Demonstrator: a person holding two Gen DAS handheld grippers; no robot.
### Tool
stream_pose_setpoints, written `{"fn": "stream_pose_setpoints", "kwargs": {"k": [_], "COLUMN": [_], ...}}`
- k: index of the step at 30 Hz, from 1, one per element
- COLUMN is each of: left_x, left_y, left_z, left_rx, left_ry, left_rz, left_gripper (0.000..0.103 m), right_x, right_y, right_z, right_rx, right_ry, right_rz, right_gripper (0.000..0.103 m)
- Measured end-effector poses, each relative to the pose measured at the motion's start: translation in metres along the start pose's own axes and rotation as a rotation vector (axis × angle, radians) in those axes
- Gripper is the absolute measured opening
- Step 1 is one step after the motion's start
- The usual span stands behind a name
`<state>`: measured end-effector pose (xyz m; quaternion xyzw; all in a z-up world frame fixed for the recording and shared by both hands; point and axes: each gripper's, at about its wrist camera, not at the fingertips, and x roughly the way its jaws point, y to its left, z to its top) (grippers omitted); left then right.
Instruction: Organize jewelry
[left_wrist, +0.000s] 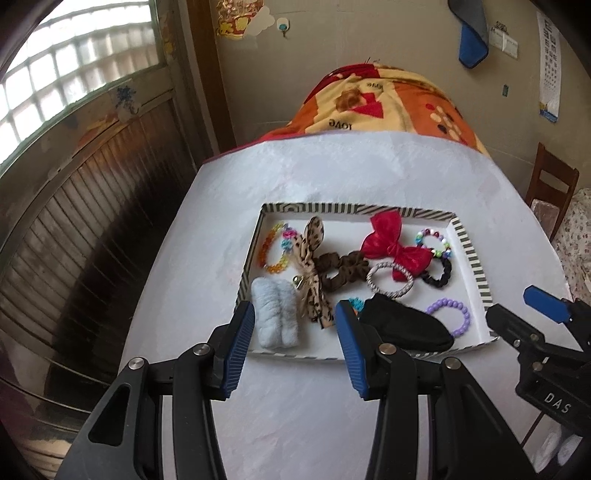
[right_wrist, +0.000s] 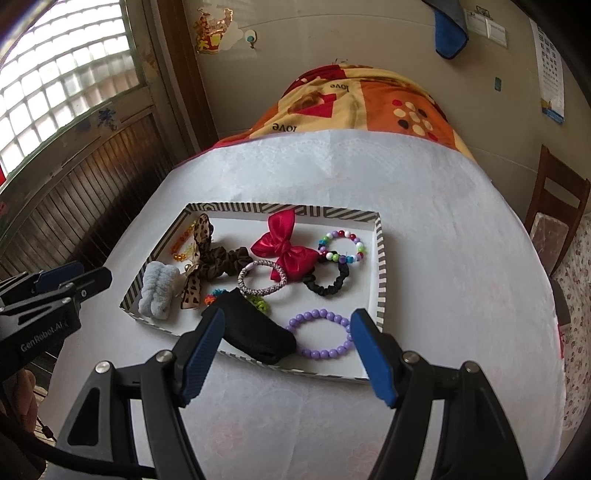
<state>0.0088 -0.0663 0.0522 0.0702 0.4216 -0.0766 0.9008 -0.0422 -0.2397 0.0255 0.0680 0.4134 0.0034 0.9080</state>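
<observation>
Bare tablecloth (right_wrist: 424, 206) around the tray (right_wrist: 380, 258) — inside, crowded with accessories.

My left gripper (left_wrist: 297, 341) hangs over the near edge of the striped tray (left_wrist: 476, 258) on the white tabletop (left_wrist: 332, 170), jaws apart with nothing between them. Ahead lie a fluffy blue scrunchie (left_wrist: 275, 314), a leopard bow (left_wrist: 314, 269) and a red bow (left_wrist: 391, 243) — the right gripper (left_wrist: 532, 314) sits beside the tray's right corner.
</observation>
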Motion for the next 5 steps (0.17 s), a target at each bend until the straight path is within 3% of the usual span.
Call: {"fn": "stream_pose_setpoints", "kwargs": {"k": [5], "left_x": [0.0003], "left_y": [-0.0037], "left_z": [0.0009], "left_rx": [0.015], "left_ry": [-0.019], "left_rz": [-0.009], "left_gripper": [0.037], "right_x": [-0.0003], "right_y": [-0.0022], "right_z": [0.0001], "right_rx": [0.008], "right_ry": [-0.004], "right_rz": [-0.003], "right_gripper": [0.074]}}
